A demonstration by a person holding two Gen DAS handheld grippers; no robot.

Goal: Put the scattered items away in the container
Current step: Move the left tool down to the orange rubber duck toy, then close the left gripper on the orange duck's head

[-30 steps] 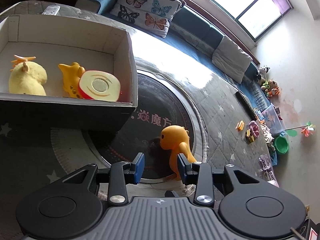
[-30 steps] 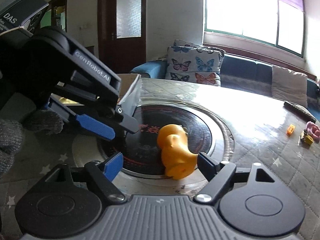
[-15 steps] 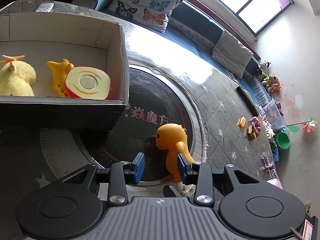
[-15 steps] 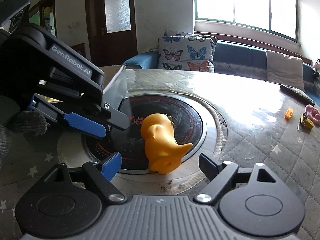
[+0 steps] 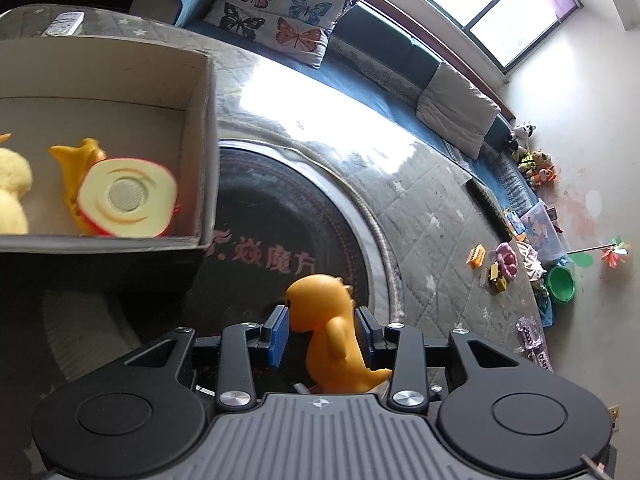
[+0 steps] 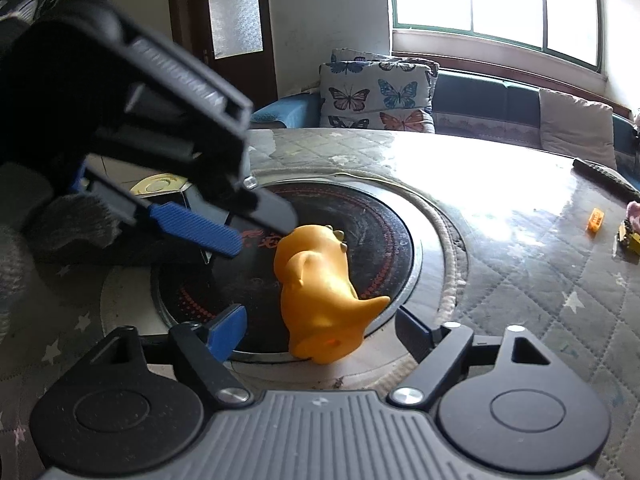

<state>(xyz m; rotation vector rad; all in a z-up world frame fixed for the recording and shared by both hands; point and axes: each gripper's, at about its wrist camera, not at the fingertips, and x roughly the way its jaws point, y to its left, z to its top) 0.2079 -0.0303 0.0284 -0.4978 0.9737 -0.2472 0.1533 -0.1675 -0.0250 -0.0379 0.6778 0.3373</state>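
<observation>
An orange rubber dinosaur toy stands on the dark round hob plate of the table. My left gripper is open and straddles the toy, a pad on each side of its body, with small gaps. In the right wrist view the toy stands just ahead of my right gripper, which is wide open and empty. The left gripper's blue fingertips reach the toy's head from the left. The cardboard box at the left holds a yellow plush, an orange toy and a round red-and-cream toy.
Small toys lie on the quilted table cover at the right, near its edge. A remote lies behind the box. A sofa with butterfly cushions runs behind the table. A dark remote lies at the far right.
My left gripper has moved forward so the orange dinosaur now sits between its pads. The right gripper has come closer to the toy and stayed open.
</observation>
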